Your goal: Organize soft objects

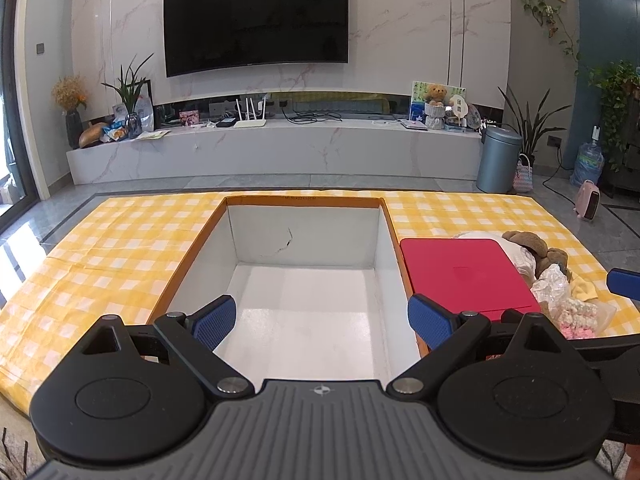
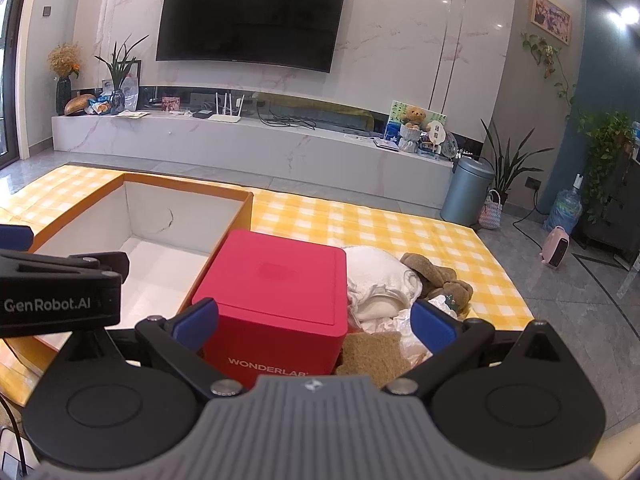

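A large open box, orange outside and white inside, stands empty on the yellow checked cloth. My left gripper hangs open over its near end, holding nothing. Right of the box is a red cube box. Beside it lies a pile of soft things: a white cloth, a brown plush bear, crinkled plastic and a pink-white fluffy item. A brown felt piece lies nearest. My right gripper stands open above the red box's near edge.
The yellow checked cloth covers a low surface that ends at grey floor tiles. Beyond are a marble TV bench, a grey bin and plants. The left gripper's body shows at the left of the right wrist view.
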Motion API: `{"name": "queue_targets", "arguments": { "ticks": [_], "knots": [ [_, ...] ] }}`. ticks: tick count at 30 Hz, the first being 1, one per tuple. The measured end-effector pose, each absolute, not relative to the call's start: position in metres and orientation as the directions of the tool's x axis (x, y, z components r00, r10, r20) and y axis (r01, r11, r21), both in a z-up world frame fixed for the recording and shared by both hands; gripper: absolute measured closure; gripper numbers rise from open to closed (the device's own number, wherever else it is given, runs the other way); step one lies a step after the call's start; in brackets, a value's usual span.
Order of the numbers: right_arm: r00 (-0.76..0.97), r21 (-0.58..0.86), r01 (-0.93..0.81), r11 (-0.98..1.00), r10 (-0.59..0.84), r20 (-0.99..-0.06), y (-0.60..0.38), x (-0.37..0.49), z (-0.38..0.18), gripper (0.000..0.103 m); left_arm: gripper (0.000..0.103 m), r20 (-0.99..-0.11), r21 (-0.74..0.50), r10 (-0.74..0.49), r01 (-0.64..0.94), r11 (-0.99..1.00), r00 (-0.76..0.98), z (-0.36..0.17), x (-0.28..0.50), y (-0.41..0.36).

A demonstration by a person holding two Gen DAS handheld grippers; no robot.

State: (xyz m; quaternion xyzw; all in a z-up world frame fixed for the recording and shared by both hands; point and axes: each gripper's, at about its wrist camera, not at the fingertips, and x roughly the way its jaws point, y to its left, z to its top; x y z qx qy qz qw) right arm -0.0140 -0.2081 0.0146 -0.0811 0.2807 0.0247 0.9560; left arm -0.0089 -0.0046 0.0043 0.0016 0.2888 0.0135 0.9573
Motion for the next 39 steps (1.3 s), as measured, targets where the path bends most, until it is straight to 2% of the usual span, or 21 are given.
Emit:
{"name": "queue_targets", "arguments": {
  "ticks": [39],
  "knots": [
    [0.829,-0.149,-0.108,0.983,0.006,-0.560,-0.2050,-0.0131,0.0123,0.003,0.000,-0.590,0.018,0.031,-0.026,1.000,0.807,-0.0008,-0.0045,-0.0048]
  ]
}}
